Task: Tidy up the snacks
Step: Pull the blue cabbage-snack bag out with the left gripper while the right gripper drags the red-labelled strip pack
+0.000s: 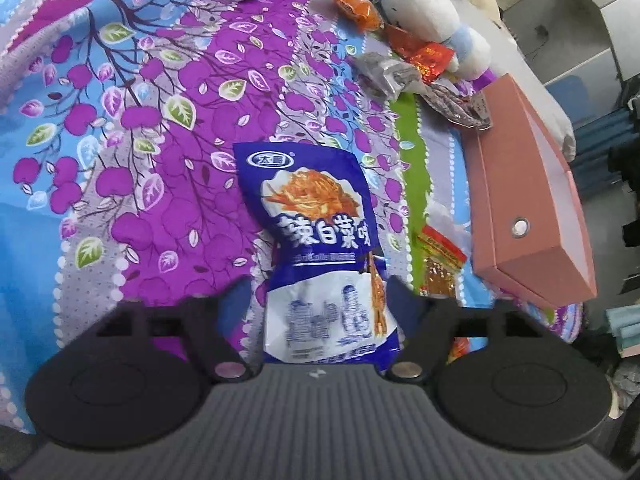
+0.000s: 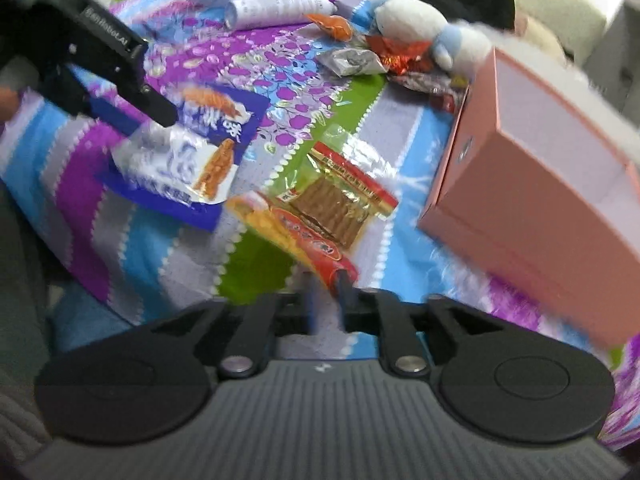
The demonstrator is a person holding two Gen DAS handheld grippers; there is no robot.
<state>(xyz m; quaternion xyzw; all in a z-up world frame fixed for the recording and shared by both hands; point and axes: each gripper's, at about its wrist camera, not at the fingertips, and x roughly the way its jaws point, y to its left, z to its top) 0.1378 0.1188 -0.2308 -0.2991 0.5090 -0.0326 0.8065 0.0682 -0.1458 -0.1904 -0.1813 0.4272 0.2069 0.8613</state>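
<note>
The step in hand looked like the letting-go of snacks onto the bedspread (image 1: 168, 168) beside the pink box (image 1: 532, 200), with the box as the likely place for them.

The left gripper (image 1: 320, 284) stood released, its fingers wide on either side of the blue packet (image 1: 316, 240) and not pressing it. The packet lay flat on the bedspread, well to the left of the pink box.

The right gripper (image 2: 326, 300) was blurred. Its fingers were parted a little, and the lower end of the red and yellow packet (image 2: 296, 236) lay at their tips; whether the pads pressed it I could not tell. That packet lay partly over a gold packet (image 2: 344, 196), both near the box's left side.

More wrapped snacks (image 1: 404, 52) were heaped by a white plush toy (image 1: 424, 12) beyond the box's far end.

The next move probably called for one gripper to close on a packet's edge, lift it clear of the cloth and carry it rightward over the box's open top.
</note>
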